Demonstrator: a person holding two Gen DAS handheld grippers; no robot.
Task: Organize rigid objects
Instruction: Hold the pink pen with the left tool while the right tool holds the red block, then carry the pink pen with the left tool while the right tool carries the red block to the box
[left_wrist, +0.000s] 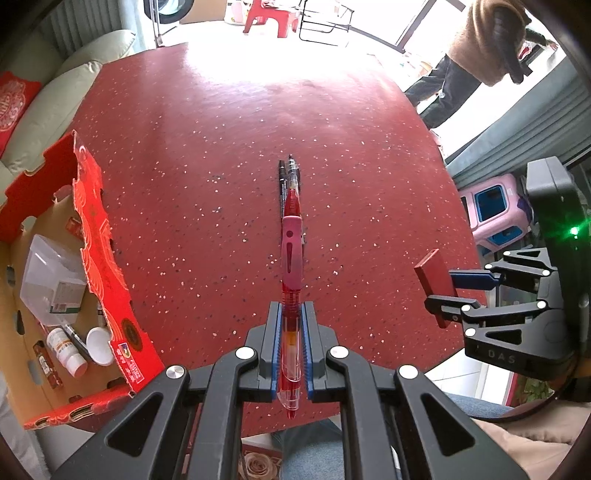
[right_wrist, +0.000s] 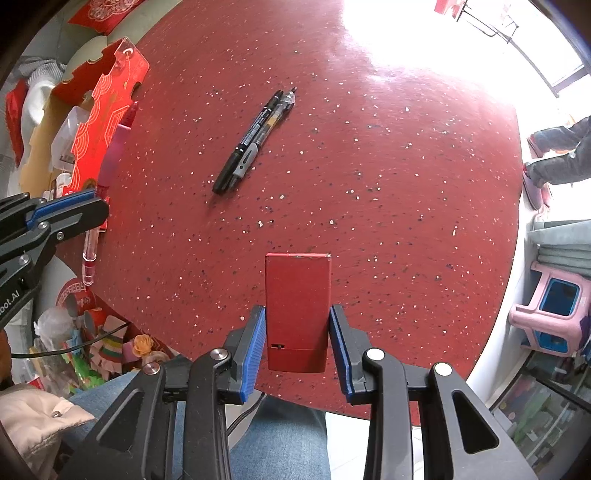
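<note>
Plastic, card and a shiny speckled top.

The table (right_wrist: 369, 184) reads glossy, a red surface flecked with pale chips, glare washing its far side. The red pen (left_wrist: 291, 266) is clear glossy plastic with a matt pink rubbery grip. The red block (right_wrist: 297, 310) looks smooth and satin, possibly painted metal. The box (left_wrist: 107, 258) is printed cardboard, raw brown inside. Gripper fingers (right_wrist: 255, 350) carry ribbed blue pads.

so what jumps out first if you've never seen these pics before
The red pen clamped in the left tongs points straight out over the speckled red table. The right tongs grip a flat red block above the table's near edge. Beyond them, two black pens lie side by side mid-table, and a red box with bottles inside sits at the left edge.
</note>
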